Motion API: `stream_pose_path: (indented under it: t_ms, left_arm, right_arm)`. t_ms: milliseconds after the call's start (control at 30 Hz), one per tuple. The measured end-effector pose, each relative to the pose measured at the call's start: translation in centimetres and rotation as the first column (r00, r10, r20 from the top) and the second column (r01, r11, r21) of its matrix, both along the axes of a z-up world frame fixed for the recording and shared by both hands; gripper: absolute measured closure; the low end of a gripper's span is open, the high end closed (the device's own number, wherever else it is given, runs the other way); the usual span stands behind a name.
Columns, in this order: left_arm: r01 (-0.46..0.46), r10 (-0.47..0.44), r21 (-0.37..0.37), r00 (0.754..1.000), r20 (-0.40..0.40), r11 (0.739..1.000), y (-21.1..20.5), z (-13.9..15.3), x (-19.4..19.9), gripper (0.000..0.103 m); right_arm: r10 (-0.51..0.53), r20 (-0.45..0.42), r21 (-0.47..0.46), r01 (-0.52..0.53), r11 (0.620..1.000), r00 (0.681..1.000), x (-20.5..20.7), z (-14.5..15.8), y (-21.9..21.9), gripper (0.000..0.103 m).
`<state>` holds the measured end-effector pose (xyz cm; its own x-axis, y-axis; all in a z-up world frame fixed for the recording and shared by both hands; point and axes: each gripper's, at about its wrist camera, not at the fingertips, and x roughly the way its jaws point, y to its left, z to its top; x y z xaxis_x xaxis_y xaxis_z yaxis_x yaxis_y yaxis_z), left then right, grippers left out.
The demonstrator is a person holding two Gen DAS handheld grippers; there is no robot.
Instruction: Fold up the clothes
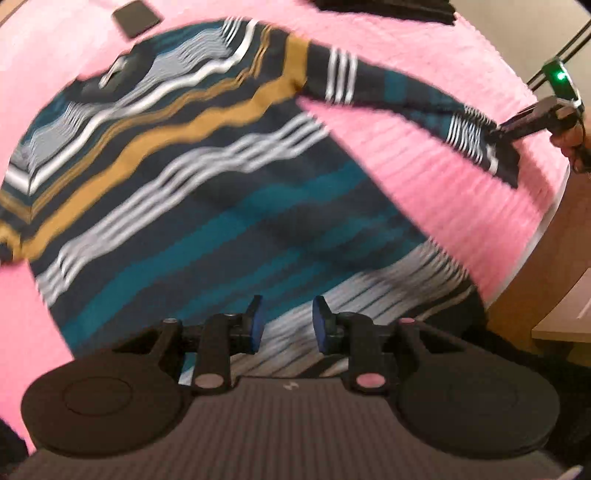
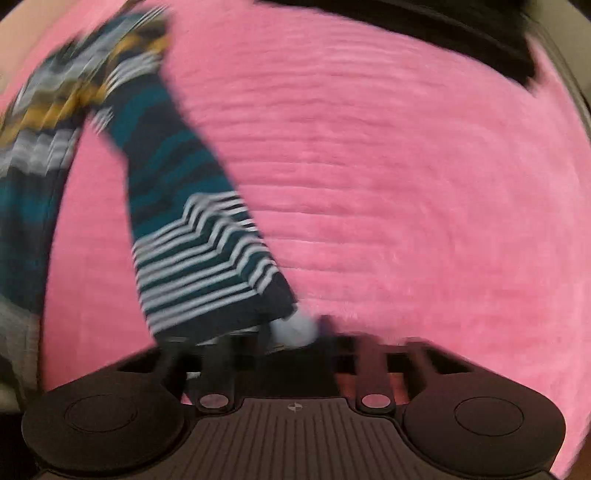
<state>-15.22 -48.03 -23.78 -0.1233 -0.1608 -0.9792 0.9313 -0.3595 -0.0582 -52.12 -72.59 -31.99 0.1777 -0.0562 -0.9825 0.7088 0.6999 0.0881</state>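
Note:
A sweater (image 1: 207,184) striped in navy, teal, white and mustard lies spread flat on a pink ribbed blanket (image 1: 424,158). My left gripper (image 1: 287,323) hovers open just above the sweater's hem, its blue pads (image 1: 255,326) apart with nothing between them. One sleeve (image 1: 399,88) stretches out to the right, where my right gripper (image 1: 511,131) is shut on its cuff, with a person's hand (image 1: 572,142) behind it. In the blurred right wrist view the sleeve (image 2: 177,173) runs from the upper left down to the striped cuff (image 2: 210,273), which ends in my right gripper (image 2: 295,332).
A flat dark rectangular object (image 1: 136,18) lies on the blanket beyond the sweater's collar. Dark folded fabric (image 1: 388,9) sits at the far edge, also seen as dark fabric (image 2: 480,40) in the right wrist view. Wooden floor and a light furniture edge (image 1: 561,321) lie past the blanket's right side.

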Motion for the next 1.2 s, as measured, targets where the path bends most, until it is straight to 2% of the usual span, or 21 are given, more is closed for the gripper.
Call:
stream_pose_path:
  t_ms: [33,67,100,167,200,233,267,300,333,367,400,500,533,567,633,733,900,1067,1167,1200]
  left_arm:
    - [0.005,-0.005,-0.013,1.000,0.000,1.000,-0.9,0.5,-0.6,0.081]
    - [0.009,-0.009,-0.026,1.000,0.002,1.000,-1.7,1.0,-0.9,0.081]
    - [0.012,-0.012,-0.038,1.000,0.004,0.999,-2.3,1.4,-1.2,0.081]
    - [0.014,-0.014,-0.060,1.000,0.007,0.998,-3.5,2.2,-1.5,0.080]
    - [0.015,-0.014,-0.070,1.000,0.008,0.997,-4.0,2.7,-1.7,0.080]
    - [0.012,-0.012,-0.078,1.000,0.010,0.997,-4.4,2.9,-1.7,0.080]
    - [0.009,-0.008,-0.083,1.000,0.013,0.996,-4.6,3.1,-1.8,0.080]
    - [0.006,-0.004,-0.084,1.000,0.014,0.996,-4.6,3.2,-1.8,0.080]
    - [0.002,-0.001,-0.085,1.000,0.015,0.996,-4.5,3.3,-1.7,0.080]
    - [-0.001,0.003,-0.086,1.000,0.016,0.996,-4.4,3.3,-1.7,0.080]
    - [-0.006,0.008,-0.082,1.000,0.019,0.997,-4.1,3.4,-1.6,0.080]
    - [-0.025,0.027,-0.066,0.999,0.035,0.998,-2.9,3.6,-0.9,0.079]
    - [-0.041,0.043,-0.059,0.998,0.044,0.997,-2.5,3.6,-0.6,0.078]
    - [-0.060,0.062,-0.050,0.997,0.055,0.997,-2.0,3.6,-0.1,0.078]
    - [-0.100,0.102,-0.037,0.992,0.072,0.994,-1.0,3.5,0.9,0.078]
    - [-0.137,0.141,-0.041,0.983,0.118,0.990,0.3,3.9,2.6,0.078]
    - [-0.233,0.256,-0.141,0.950,0.178,0.962,1.7,6.4,6.6,0.077]
    - [-0.255,0.313,-0.233,0.913,0.263,0.939,3.3,8.1,13.7,0.070]
    - [-0.235,0.315,-0.271,0.899,0.304,0.933,4.3,8.1,19.6,0.066]
    - [-0.223,0.310,-0.282,0.897,0.317,0.933,4.6,7.8,21.7,0.061]
  right_arm:
    - [0.031,-0.019,-0.106,-0.033,0.994,0.999,0.0,2.2,-0.2,0.094]
    - [0.052,-0.042,-0.236,-0.060,0.970,0.998,-0.1,4.7,-0.3,0.094]
    - [0.069,-0.067,-0.360,-0.089,0.929,0.995,-0.2,7.3,-0.5,0.094]
    - [0.087,-0.081,-0.579,-0.118,0.807,0.993,-0.8,12.1,0.5,0.094]
    - [0.094,-0.086,-0.675,-0.128,0.727,0.992,-1.1,14.4,1.1,0.093]
    - [0.103,-0.095,-0.741,-0.139,0.657,0.990,-1.2,15.7,2.1,0.093]
    - [0.114,-0.119,-0.765,-0.164,0.623,0.986,-1.3,15.2,3.2,0.093]
    - [0.124,-0.149,-0.774,-0.194,0.602,0.981,-1.4,14.2,4.3,0.086]
    - [0.134,-0.179,-0.782,-0.224,0.581,0.975,-1.5,13.1,5.4,0.046]
    - [0.112,-0.171,-0.756,-0.203,0.623,0.979,-1.8,11.9,5.9,0.019]
    - [0.072,-0.148,-0.708,-0.156,0.689,0.986,-2.2,10.7,6.0,0.002]
    - [-0.058,-0.097,-0.533,-0.003,0.846,0.994,-3.3,7.1,6.5,0.002]
    - [-0.103,-0.087,-0.465,0.051,0.884,0.991,-3.7,5.9,6.7,0.002]
    - [-0.144,-0.051,-0.421,0.109,0.900,0.988,-3.8,5.7,6.9,0.002]
    - [-0.182,0.010,-0.365,0.173,0.915,0.983,-3.2,6.1,7.2,0.002]
    - [-0.167,0.061,-0.306,0.178,0.935,0.984,-0.9,7.0,7.4,0.002]
    - [-0.122,0.129,-0.292,0.155,0.944,0.984,4.5,9.3,6.9,0.002]
    - [-0.054,0.191,-0.300,0.111,0.947,0.980,11.7,12.4,7.5,0.002]
    - [0.003,0.188,-0.325,0.059,0.944,0.982,17.2,13.6,9.1,0.002]
    - [0.024,0.181,-0.334,0.039,0.942,0.983,19.4,13.9,9.7,0.002]
